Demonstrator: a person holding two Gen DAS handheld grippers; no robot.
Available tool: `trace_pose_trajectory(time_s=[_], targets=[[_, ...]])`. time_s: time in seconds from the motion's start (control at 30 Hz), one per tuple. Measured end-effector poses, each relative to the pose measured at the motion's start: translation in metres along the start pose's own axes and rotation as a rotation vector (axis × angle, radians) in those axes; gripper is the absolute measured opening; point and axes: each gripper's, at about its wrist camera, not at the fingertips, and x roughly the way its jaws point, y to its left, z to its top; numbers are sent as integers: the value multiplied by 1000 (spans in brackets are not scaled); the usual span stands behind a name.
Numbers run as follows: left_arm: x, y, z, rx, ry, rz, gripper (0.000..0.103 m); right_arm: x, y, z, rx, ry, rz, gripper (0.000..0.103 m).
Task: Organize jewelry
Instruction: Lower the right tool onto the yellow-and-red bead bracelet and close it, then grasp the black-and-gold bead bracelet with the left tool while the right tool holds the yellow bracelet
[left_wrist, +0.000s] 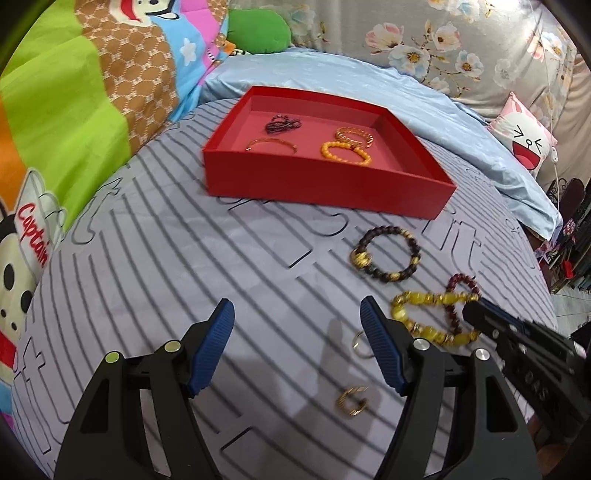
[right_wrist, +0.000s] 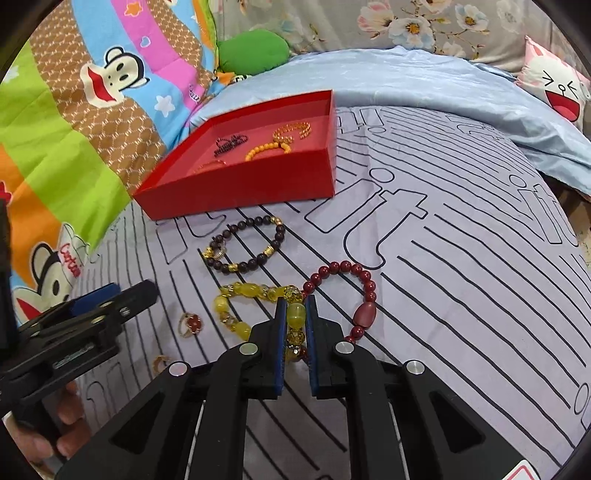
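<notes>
Your right gripper (right_wrist: 295, 314) is clamped on the yellow bead bracelet (right_wrist: 243, 308), pads squeezing a bead on its near side. Left gripper (left_wrist: 297, 332) gapes w/ nothing between, over bare sheet. Bracelet lies on the bed sheet (right_wrist: 461, 295), touching the red bead bracelet (right_wrist: 364, 282), red tray (right_wrist: 258, 184) beyond. Prob. light, floppy, beads slick; grip looks on a bead, so it may roll out; the string betw. beads is prob. safer.

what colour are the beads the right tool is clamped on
Translucent yellow: the right tool pinches the yellow glassy bead bracelet, clearest in the right wrist view.
</notes>
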Motion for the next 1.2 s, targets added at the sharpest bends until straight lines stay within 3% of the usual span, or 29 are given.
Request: trace_pose_trajectory(time_s=[0.27, 0.47, 0.67, 0.83, 1.2], targets=[[25, -28, 23, 23, 24, -52, 64, -6, -6, -3, 22, -1, 12, 9], [45, -49, 38, 78, 27, -41, 59, -3, -11, -3, 35, 4, 19, 9], [61, -56, 37, 109, 58, -32, 39, -2, -12, -3, 41, 9, 28, 9], [61, -57, 35, 130, 56, -33, 12, 0, -14, -3, 50, 14, 30, 9], [37, -37, 11, 74, 70, -55, 8, -2, -5, -10, 39, 29, 38, 9]])
